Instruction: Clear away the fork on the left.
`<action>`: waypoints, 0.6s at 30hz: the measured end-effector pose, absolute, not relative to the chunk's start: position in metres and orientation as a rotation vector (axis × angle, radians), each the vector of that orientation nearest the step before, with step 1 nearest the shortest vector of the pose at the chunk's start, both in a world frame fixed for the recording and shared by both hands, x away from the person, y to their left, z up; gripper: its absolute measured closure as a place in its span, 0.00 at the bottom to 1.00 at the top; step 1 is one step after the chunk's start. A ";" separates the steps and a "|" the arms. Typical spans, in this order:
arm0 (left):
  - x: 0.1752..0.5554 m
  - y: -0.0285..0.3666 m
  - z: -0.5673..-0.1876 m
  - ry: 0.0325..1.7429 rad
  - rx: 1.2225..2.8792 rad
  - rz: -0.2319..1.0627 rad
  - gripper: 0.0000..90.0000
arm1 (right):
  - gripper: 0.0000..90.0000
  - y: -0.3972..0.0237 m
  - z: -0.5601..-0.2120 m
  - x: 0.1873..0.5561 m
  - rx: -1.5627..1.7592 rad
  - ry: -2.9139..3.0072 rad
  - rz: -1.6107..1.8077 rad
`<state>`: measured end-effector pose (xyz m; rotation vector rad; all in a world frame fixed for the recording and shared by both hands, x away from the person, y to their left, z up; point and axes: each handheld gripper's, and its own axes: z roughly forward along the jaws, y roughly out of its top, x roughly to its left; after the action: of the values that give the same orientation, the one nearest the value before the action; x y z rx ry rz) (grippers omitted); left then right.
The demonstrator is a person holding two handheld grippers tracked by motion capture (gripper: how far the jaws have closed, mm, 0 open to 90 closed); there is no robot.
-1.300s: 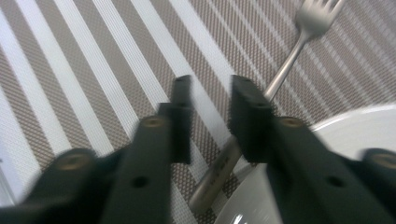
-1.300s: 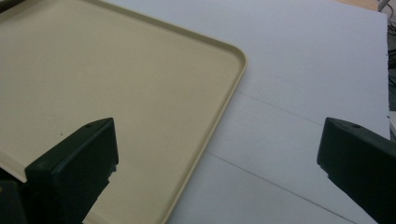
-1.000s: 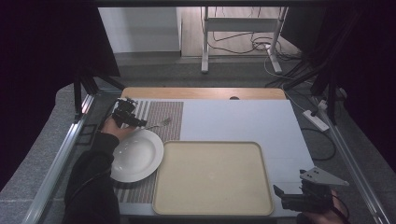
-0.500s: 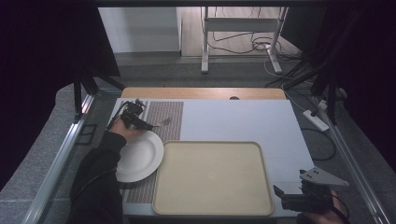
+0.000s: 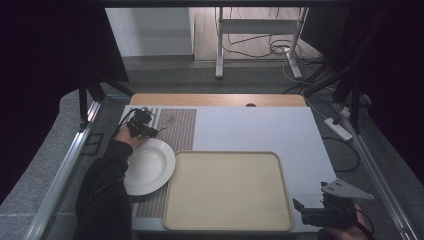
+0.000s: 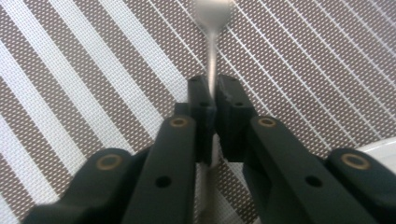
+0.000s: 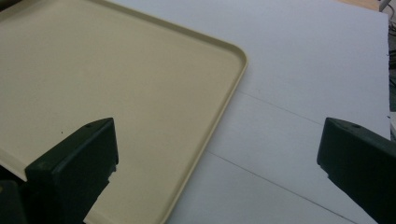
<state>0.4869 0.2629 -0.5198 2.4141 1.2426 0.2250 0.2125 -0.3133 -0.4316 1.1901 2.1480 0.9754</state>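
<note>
Lifting should go slow and level: on the striped placemat (image 5: 180, 131) at the bench's far left corner, beyond the white plate (image 5: 148, 165), the left claw (image 6: 213, 100) has just clamped onto the spoon (image 6: 212, 28) handle; the right claw (image 7: 219, 154) gapes over the tray (image 7: 107, 88).

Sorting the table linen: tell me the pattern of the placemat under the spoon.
Brown woven mesh with white stripes on the placemat; clearest in the left gripper view.
</note>
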 end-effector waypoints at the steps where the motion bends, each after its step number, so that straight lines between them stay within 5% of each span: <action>1: 0.487 0.263 -0.520 1.237 2.419 0.226 0.95 | 0.00 -0.313 -0.432 0.212 1.191 2.148 0.976; 18: 0.466 0.328 -0.492 1.425 2.337 0.361 0.95 | 0.00 -0.313 -0.431 0.212 1.188 2.146 0.979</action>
<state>0.4655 0.3275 -0.4922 2.3369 1.4245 0.3610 0.2121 -0.3133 -0.4312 1.1880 2.1461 0.9789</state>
